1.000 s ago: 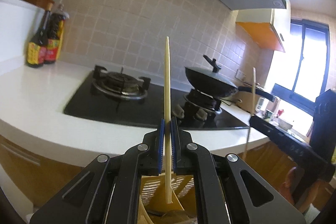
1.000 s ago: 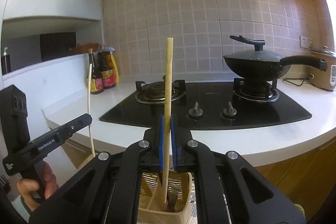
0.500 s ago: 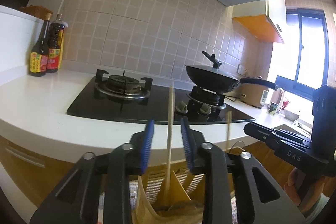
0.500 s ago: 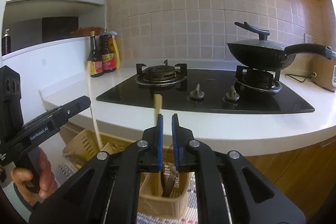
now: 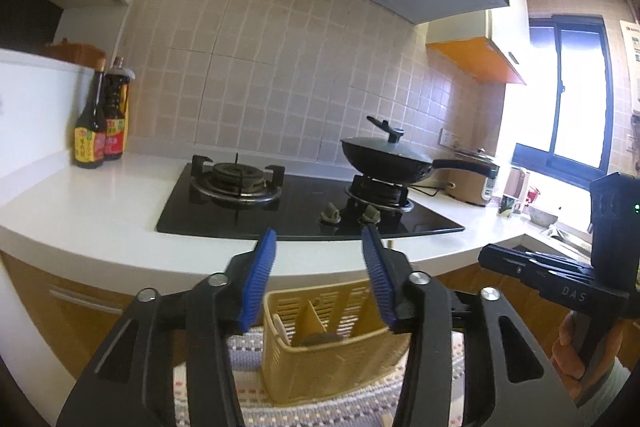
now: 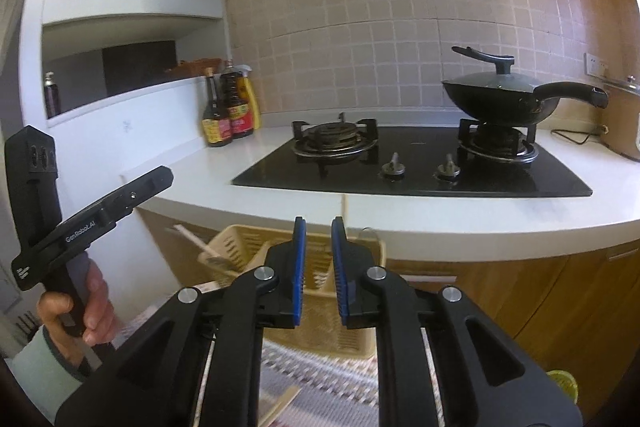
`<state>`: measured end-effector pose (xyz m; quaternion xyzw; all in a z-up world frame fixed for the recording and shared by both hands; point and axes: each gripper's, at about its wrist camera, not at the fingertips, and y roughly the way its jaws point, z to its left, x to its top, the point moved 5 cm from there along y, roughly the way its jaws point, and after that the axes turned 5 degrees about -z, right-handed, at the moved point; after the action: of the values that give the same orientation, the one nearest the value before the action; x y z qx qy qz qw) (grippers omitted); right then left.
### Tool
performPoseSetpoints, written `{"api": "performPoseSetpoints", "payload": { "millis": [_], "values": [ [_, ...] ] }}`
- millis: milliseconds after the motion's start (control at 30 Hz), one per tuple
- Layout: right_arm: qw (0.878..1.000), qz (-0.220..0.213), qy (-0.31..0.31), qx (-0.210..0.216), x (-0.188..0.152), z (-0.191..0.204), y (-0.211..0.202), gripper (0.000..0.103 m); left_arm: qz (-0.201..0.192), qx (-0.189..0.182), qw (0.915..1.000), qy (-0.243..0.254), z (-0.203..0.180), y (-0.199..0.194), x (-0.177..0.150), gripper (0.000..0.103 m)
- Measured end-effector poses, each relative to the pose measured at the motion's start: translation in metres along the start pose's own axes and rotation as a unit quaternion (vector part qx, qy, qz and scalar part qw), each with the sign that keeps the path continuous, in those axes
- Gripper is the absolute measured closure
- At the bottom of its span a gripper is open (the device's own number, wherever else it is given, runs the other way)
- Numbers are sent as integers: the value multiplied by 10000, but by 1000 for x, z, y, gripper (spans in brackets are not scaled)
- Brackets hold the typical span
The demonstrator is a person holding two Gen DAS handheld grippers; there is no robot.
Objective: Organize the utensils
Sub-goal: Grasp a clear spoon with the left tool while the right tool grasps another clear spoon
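A white counter (image 6: 256,183) carries a black hob (image 6: 412,167) and sauce bottles (image 6: 230,111) (left, by the wall). Below it, a yellow basket (image 5: 320,359) stands on a woven mat (image 5: 256,399).

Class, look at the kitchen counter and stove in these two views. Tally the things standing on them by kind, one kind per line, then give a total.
Sauce bottles: 3
Gas burners: 2
Stove knobs: 2
Lidded wok: 1
Rice cooker: 1
Total: 9
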<state>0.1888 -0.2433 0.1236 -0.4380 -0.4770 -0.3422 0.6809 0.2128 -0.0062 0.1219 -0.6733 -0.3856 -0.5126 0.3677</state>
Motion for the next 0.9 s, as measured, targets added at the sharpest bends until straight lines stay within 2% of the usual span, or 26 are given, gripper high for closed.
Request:
{"api": "performPoseSetpoints", "payload": {
  "millis": [67, 200, 367, 500, 600, 667, 733, 800, 867, 900],
  "values": [
    [9999, 108, 104, 36, -3, 3, -9, 92, 49, -24, 10000, -17, -4, -11, 2, 51],
    [9985, 455, 296, 27, -19, 6, -28, 91, 475, 182, 9987, -89, -6, -31, -9, 36],
    [9925, 1117, 504, 22, -56, 11, -39, 91, 1354, 210, 9904, -165, -7, -45, -45, 36],
    [9844, 1604, 716, 68, -89, 13, -43, 91, 2433, 436, 9689, -74, -4, -47, -94, 36],
    [9769, 1959, 857, 17, -116, 14, -42, 91, 3153, 447, 9477, -215, 2, -49, -135, 36],
    [9715, 2164, 966, -31, -132, 14, -40, 91, 3471, 406, 9364, -332, 4, -50, -158, 36],
    [9647, 2411, 1059, -38, -149, 16, -37, 91, 3631, 340, 9303, -395, 3, -51, -172, 38],
    [9579, 2656, 1090, -27, -164, 19, -33, 86, 3742, 213, 9262, -409, -3, -53, -182, 41],
    [9554, 2767, 1025, -116, -171, 21, -32, 62, 3856, 33, 9220, -334, -12, -53, -189, 42],
    [9564, 2737, 998, -187, -173, 22, -32, 57, 3910, -51, 9199, -291, -16, -53, -192, 42]
  ]
}}
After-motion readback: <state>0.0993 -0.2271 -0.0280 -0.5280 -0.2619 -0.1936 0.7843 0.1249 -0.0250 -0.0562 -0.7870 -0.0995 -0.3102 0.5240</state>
